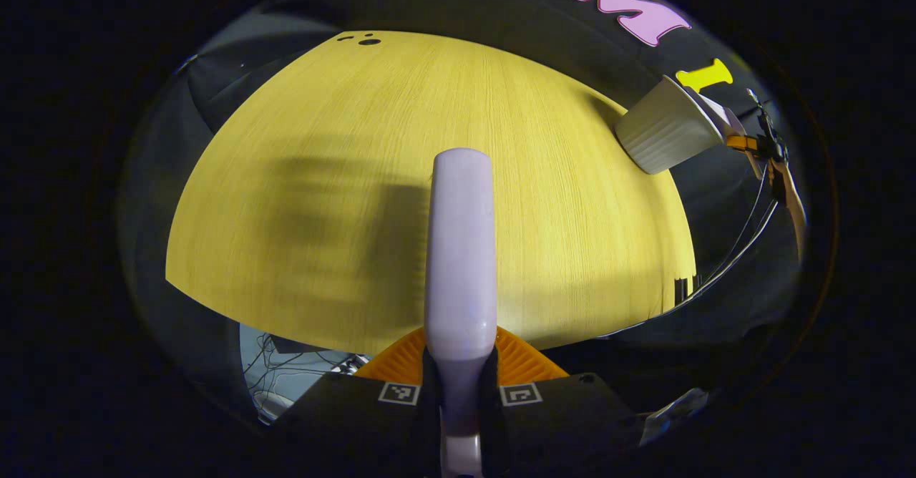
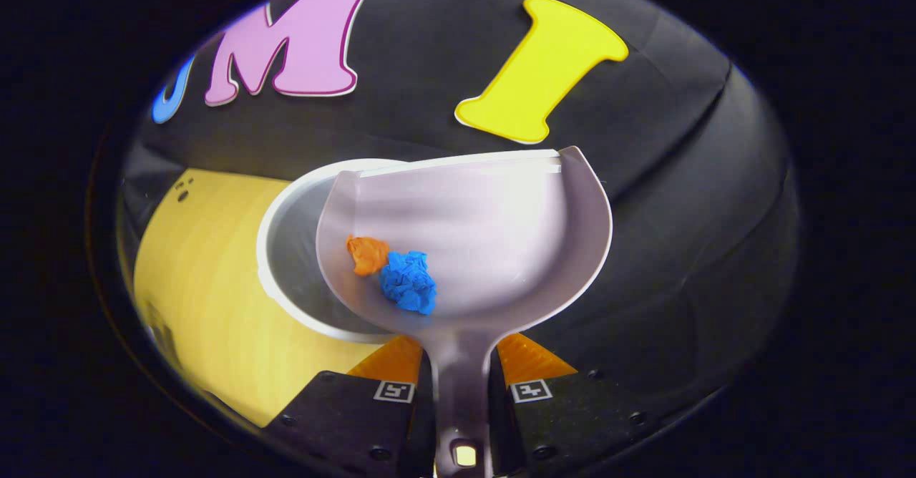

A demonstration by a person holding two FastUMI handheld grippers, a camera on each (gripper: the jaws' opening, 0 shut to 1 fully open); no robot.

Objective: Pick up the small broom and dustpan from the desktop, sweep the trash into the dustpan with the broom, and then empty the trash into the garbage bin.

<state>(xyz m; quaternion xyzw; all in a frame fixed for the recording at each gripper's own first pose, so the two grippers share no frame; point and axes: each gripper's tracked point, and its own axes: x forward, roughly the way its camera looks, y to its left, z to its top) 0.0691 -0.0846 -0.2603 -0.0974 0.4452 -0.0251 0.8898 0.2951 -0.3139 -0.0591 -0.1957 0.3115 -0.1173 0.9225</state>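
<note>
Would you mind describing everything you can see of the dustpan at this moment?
The dustpan looks like pale lilac, glossy plastic: a wide shallow scoop with raised side walls, a straight front lip and a narrow handle. The right gripper is shut on that handle, holding the pan above the open white garbage bin at the wooden desk's edge. A crumpled blue paper ball and a smaller orange scrap lie inside, touching each other, near the left wall.

Staged recording booth, not a lived-in room. Black cloth wall (image 2: pixel 680 199) draped behind from 10 to 2 o'clock. Bare yellow wood-grain desktop (image 1: pixel 358 177) at centre, with a small white bin (image 1: pixel 665 134) at 2 o'clock. Loose cables (image 1: pixel 275 374) trailing over pale floor at 7 o'clock.
</note>
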